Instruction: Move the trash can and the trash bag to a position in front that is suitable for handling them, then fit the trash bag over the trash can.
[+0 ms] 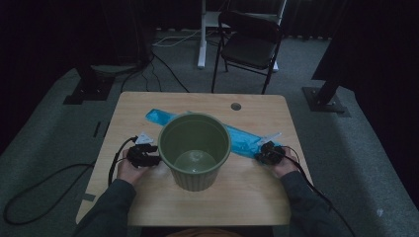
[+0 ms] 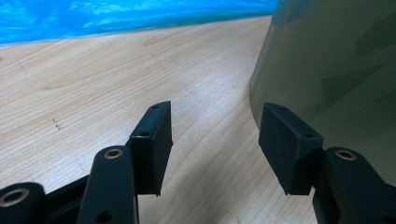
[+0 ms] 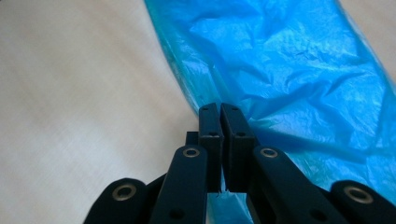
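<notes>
An olive-green plastic bucket stands upright in the middle of the wooden table. Behind it a long blue plastic bag lies flat and slanted, its right end coming out near my right hand. My left gripper rests on the table just left of the bucket. In the left gripper view it is open, with bare wood between the jaws and the bucket wall beside its right pad. My right gripper sits at the bag's right end. Its jaws are pressed together on the bag's near edge.
A black folding chair stands on the carpet beyond the table. A small round hole sits near the table's far edge. Cables trail from both grippers across the floor, and dark stand bases flank the table.
</notes>
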Demonstrator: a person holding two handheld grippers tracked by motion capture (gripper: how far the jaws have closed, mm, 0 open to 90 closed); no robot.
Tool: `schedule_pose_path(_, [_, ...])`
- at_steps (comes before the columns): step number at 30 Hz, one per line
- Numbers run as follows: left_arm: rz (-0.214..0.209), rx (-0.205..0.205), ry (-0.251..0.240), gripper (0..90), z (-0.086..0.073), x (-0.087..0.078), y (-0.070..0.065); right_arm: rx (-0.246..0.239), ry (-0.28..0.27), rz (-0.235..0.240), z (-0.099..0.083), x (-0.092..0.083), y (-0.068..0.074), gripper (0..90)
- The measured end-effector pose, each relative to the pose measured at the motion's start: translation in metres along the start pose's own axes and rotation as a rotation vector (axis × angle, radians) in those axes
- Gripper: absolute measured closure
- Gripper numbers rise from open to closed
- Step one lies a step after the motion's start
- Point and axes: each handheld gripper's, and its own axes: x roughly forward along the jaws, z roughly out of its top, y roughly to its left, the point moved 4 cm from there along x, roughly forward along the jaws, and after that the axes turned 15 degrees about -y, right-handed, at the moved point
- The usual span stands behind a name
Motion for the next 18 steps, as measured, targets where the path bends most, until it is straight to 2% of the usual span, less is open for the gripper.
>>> schedule_pose_path(3, [-0.003,0.004,0.005,44.5,0.000,0.001,-0.001,-0.005,-0.003,0.012,-0.007,-0.007,0.005,86.7])
schedule_pose_path(4, [-0.002,0.005,0.008,44.3,-0.001,0.002,-0.001,0.002,-0.008,0.018,-0.013,-0.014,0.011,86.1])
schedule_pose_path(9, [-0.006,0.010,0.011,44.2,-0.001,0.003,-0.003,0.006,-0.004,0.031,-0.022,-0.025,0.019,86.1])
schedule_pose_path(12, [-0.005,0.010,0.012,44.2,-0.001,0.003,-0.002,0.000,0.006,0.058,-0.027,-0.031,0.023,87.4])
schedule_pose_path(14, [-0.006,0.008,0.012,44.2,-0.001,0.003,-0.002,0.001,-0.006,0.062,-0.028,-0.032,0.025,74.6])
schedule_pose_path(16, [-0.006,0.007,0.011,44.2,-0.001,0.004,-0.002,-0.001,-0.040,0.065,-0.023,-0.033,0.027,60.5])
schedule_pose_path(18, [-0.008,0.007,0.013,44.2,-0.001,0.005,-0.002,-0.010,-0.075,0.063,-0.015,-0.034,0.029,54.7])
